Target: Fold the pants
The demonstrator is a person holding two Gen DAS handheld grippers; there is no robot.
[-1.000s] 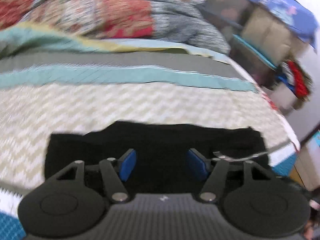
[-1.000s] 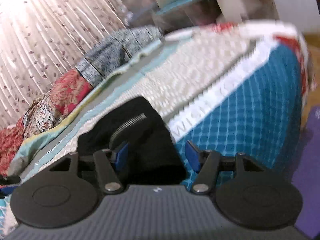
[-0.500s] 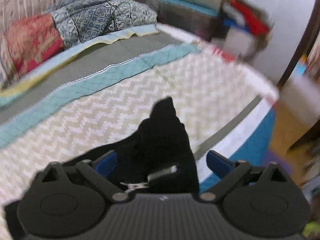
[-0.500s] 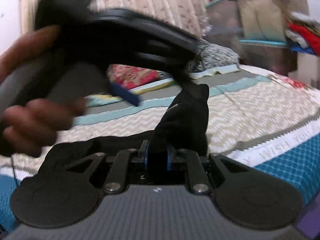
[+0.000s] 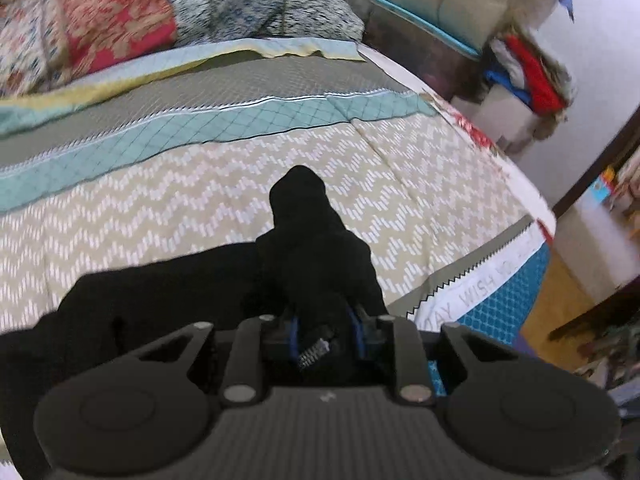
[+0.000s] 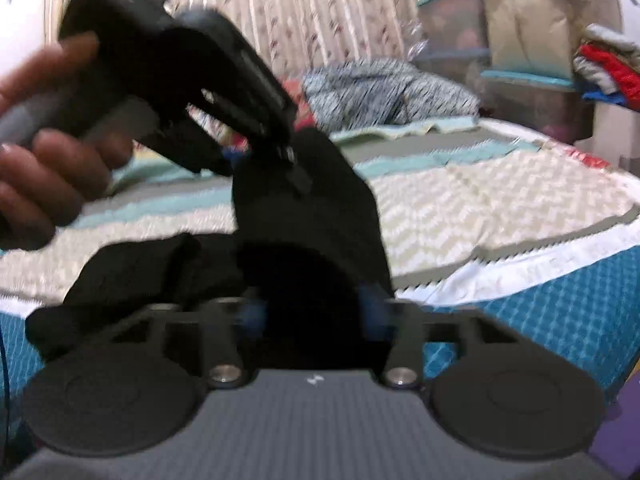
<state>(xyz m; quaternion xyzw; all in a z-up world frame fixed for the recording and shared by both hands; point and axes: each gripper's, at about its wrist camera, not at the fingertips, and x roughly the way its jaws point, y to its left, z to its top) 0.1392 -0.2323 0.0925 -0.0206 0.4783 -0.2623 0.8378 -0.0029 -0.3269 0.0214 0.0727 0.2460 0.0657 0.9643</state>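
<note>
The black pants (image 5: 304,216) lie on the bed with one bunched part pulled up into a peak. My left gripper (image 5: 327,332) has its jaws closing, and the blue pads press on that black cloth beside a zipper (image 5: 316,350). From the right wrist view, the left gripper (image 6: 288,148) comes down from the upper left, held by a hand (image 6: 36,168), and pinches the top of the raised pants (image 6: 304,216). My right gripper (image 6: 312,316) is shut on the lower part of the same bunch. The rest of the pants spreads flat to the left.
A quilted bedspread (image 5: 400,184) with chevron and teal stripes covers the bed. Folded blankets (image 5: 120,20) lie at its far side. Storage boxes and stacked clothes (image 5: 520,64) stand beyond the right corner. The bed's edge (image 5: 500,276) drops to a wooden floor. Curtains (image 6: 340,12) hang behind.
My left jaws, wide apart before, have closed on the raised bunch of pants. My right gripper went from open over the pants' edge to shut on them and rolled level.
</note>
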